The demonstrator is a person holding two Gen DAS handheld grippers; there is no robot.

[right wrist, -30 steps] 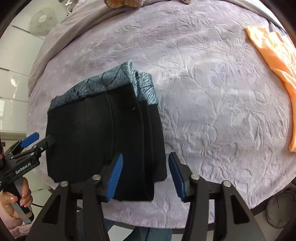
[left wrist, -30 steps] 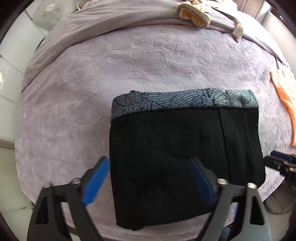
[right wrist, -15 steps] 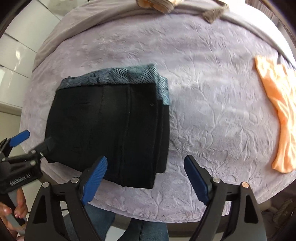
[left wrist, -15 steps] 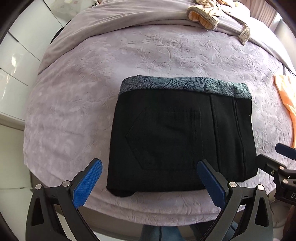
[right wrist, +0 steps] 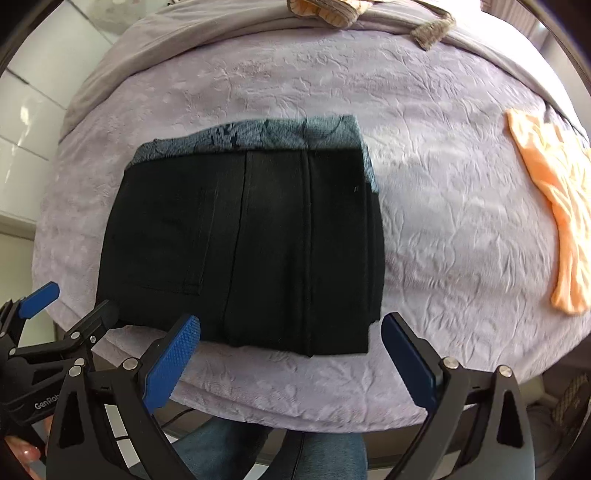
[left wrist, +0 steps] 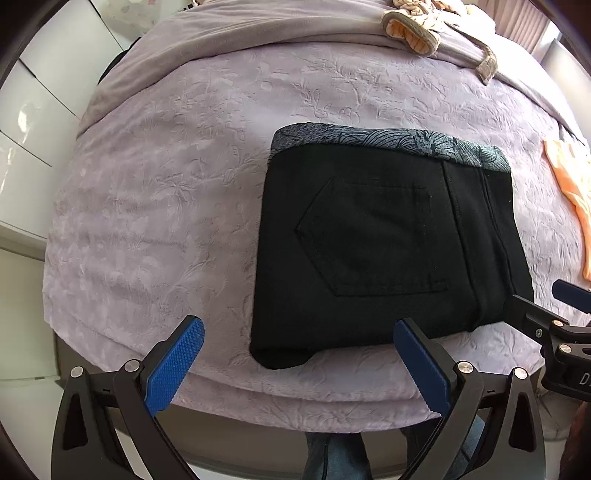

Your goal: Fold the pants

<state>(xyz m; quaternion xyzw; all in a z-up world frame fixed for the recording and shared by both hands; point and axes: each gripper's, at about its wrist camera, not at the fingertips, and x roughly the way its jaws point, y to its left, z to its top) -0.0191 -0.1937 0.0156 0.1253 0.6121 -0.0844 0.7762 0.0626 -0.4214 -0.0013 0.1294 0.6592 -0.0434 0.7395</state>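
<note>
The black pants (left wrist: pixel 384 251) lie folded into a compact rectangle on the lilac bedspread (left wrist: pixel 166 206), with a grey patterned waistband (left wrist: pixel 388 142) along the far edge and a back pocket facing up. They also show in the right wrist view (right wrist: pixel 258 243). My left gripper (left wrist: pixel 295 354) is open and empty, hovering at the bed's near edge, just short of the pants' near left corner. My right gripper (right wrist: pixel 291 350) is open and empty, hovering just short of the pants' near right edge. Each gripper appears at the side of the other's view.
An orange garment (right wrist: pixel 554 206) lies at the right side of the bed. A beige-and-orange item (left wrist: pixel 413 29) and a strap lie on the folded blanket at the far end. White cabinets (left wrist: pixel 33 122) stand left. The bed's front edge and the person's legs are below.
Both grippers have opened wide and drawn back from the pants toward the bed's front edge. The pants lie released and flat, with the pocket now in view.
</note>
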